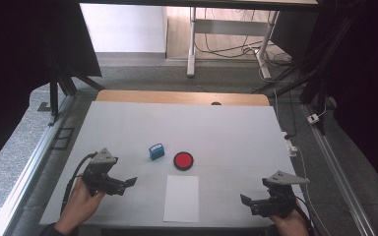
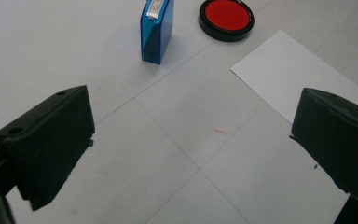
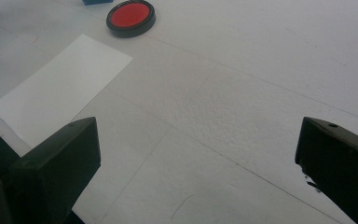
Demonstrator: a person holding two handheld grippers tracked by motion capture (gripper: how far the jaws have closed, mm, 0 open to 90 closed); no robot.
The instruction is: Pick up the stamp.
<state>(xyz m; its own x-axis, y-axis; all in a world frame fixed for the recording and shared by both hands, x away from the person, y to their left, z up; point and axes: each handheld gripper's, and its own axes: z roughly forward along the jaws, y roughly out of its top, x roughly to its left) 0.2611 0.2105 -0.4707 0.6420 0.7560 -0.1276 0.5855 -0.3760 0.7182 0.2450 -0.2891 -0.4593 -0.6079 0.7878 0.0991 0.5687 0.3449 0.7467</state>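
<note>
1. The blue stamp (image 1: pixel 156 151) stands upright near the middle of the white table (image 1: pixel 128 123), just left of the red ink pad (image 1: pixel 183 161) and apart from it.
2. The left gripper view gives the stamp's look best: a translucent blue block (image 2: pixel 157 32) with a white label on top bearing red marks too small to read. The high view shows it as a small blue box with a pale top.
3. The right gripper view catches just a blue corner (image 3: pixel 97 2) at the top edge, probably that same stamp, beside the ink pad (image 3: pixel 130 17).
4. The ink pad is a round black dish with a red face, seen plainly in the left gripper view (image 2: pixel 226 18).
5. A white sheet of paper (image 1: pixel 181 198) lies flat near the table's near edge, nearer than the pad. Both gripper views show it as well (image 2: pixel 298 74) (image 3: pixel 60 88).
6. The left gripper (image 1: pixel 123 185) hovers at the near left, well apart from the stamp, held by a hand (image 1: pixel 81 206). Its jaws stand wide apart with nothing between them but bare table.
7. The right gripper (image 1: pixel 248 202) sits at the near right, right of the paper, in the other hand (image 1: pixel 290 223). Its jaws are likewise spread wide and hold nothing.
8. The high view alone shows the grey floor, table legs and cables beyond the table's far edge.
</note>
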